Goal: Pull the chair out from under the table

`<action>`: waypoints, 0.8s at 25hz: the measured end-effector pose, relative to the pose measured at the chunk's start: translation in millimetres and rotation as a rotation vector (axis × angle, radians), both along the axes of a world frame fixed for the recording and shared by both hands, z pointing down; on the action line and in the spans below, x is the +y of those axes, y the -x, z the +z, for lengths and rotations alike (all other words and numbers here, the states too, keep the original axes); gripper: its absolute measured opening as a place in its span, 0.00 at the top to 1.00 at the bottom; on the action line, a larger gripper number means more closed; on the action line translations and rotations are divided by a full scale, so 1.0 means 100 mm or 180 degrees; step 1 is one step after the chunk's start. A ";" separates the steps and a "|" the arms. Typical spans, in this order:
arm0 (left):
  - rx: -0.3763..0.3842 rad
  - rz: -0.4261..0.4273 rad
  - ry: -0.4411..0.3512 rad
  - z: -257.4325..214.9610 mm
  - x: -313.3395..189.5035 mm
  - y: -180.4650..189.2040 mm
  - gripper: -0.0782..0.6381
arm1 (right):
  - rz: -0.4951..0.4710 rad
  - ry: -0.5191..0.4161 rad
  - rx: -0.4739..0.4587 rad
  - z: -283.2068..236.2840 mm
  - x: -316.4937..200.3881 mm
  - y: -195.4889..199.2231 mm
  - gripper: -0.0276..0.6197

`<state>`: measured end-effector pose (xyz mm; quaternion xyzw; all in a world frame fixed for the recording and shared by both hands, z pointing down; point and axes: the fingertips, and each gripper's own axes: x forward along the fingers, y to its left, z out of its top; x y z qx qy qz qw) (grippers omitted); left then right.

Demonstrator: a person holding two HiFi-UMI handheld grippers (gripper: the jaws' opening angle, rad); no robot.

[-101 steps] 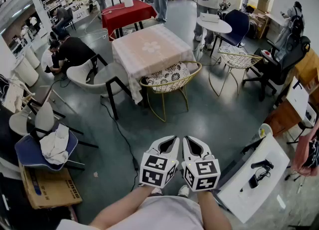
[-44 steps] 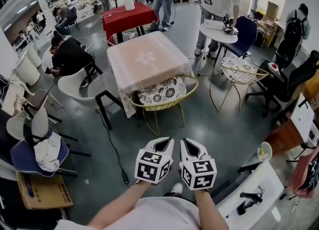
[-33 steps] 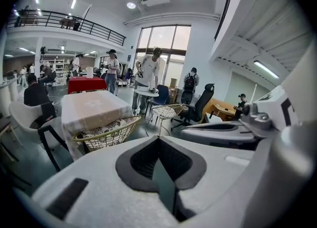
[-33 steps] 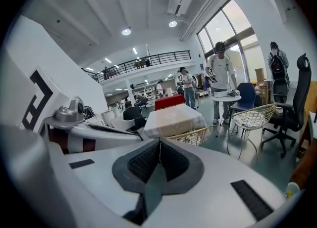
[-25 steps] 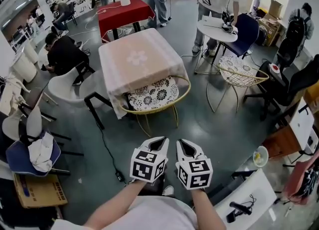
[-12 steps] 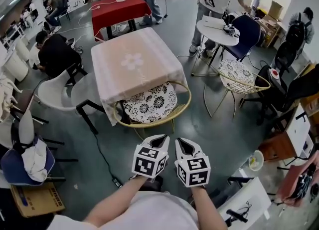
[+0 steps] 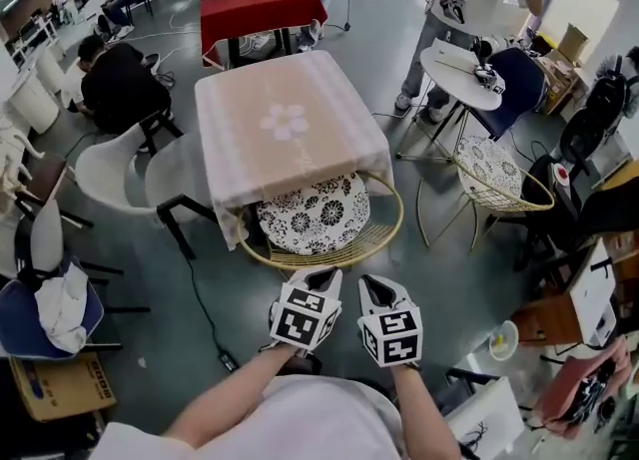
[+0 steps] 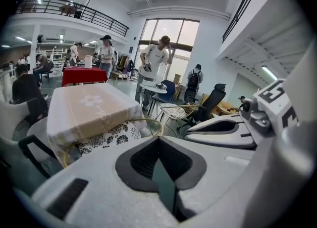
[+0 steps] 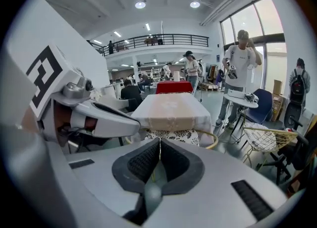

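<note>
Nearing tucked chair (image 7: 315, 217), closer than before, left gripper (image 7: 320, 273), right gripper (image 7: 371, 280), jaws together

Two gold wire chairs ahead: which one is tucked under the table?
The gold wire chair with the floral cushion, half under the pink-clothed table. The other gold wire chair stands free at the right, beside the round white table.

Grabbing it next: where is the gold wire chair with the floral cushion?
Head view, centre: the gold wire chair is tucked under the near edge of the pink-clothed table.
</note>
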<state>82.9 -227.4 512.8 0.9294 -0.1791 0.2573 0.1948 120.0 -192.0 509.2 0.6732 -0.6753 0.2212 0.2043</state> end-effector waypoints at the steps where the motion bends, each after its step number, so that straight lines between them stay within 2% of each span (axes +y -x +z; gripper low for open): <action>1: -0.0016 -0.0007 -0.0031 0.02 -0.05 0.02 0.89 | -0.0041 0.0025 0.0031 0.03 -0.04 -0.01 0.95; 8: -0.0154 -0.0021 -0.0079 0.20 -0.20 0.02 0.89 | -0.0507 0.0172 0.0205 0.20 -0.32 -0.05 0.95; 14: -0.0280 -0.0110 -0.0083 0.34 -0.23 -0.13 0.88 | -0.1131 0.0249 0.0379 0.36 -0.45 -0.11 0.95; 17: -0.0401 -0.0096 -0.0210 0.41 -0.20 -0.21 0.88 | -0.1465 0.0289 0.0463 0.42 -0.49 -0.17 0.95; 20: -0.0575 -0.0033 -0.0377 0.47 -0.17 -0.25 0.88 | -0.1851 0.0308 0.0676 0.47 -0.52 -0.19 0.95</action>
